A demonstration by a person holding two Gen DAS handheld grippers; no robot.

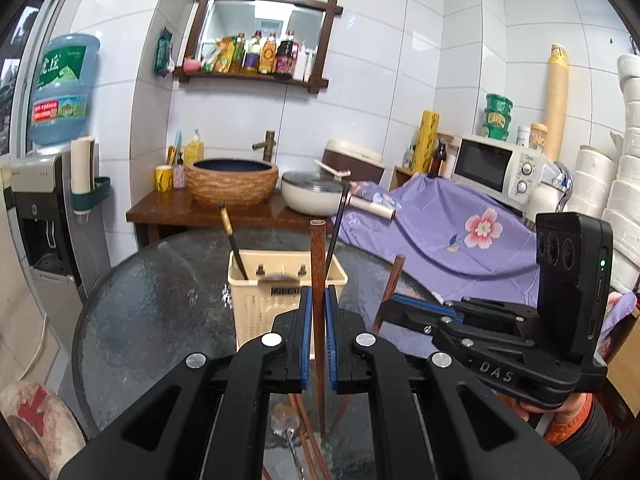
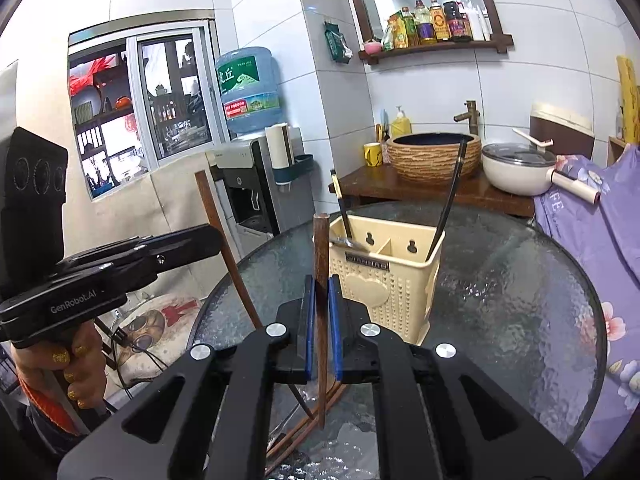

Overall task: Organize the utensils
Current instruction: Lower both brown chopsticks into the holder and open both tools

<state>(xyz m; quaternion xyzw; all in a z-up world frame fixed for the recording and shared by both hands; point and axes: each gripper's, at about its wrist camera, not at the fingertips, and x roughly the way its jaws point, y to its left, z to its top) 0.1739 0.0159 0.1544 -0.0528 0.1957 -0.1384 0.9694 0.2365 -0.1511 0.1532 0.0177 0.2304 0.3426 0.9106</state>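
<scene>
Chopsticks still to be sorted are seen closest in: several brown ones point(image 2: 316, 432) lie loose on the glass desk point(image 2: 520, 320) under the two claws, and a metal spoon point(image 1: 285, 424) rests beside them in the left wrist view. These are judged to be the work that remains.

Just above them, each claw is clamped on one brown chopstick. The left claw point(image 1: 316, 308) is closed narrowly, its blue pads point(image 1: 306, 320) pressed on a chopstick point(image 1: 318, 264) that stands nearly upright, its tip hanging clear of the desk below and its top rising above the pads. The right claw point(image 2: 322, 300) is closed in the same way on a second chopstick point(image 2: 321, 248), also held upright between the pads with its lower end above the loose pile. In each view the other claw is seen to the side, its own chopstick slanting up from it.

Beyond the claws, near the middle of the desk, stands the cream utensil holder point(image 2: 392, 288), divided into compartments. It already holds some pieces: a dark chopstick with a gold band point(image 1: 234, 240) leans in the left compartment, another dark chopstick point(image 2: 450, 200) leans at the right end, and a metal utensil point(image 2: 348, 243) is laid across the rim. The task is therefore judged partly done. Both held chopsticks are near the holder but not yet over it; neither is touching it.
</scene>
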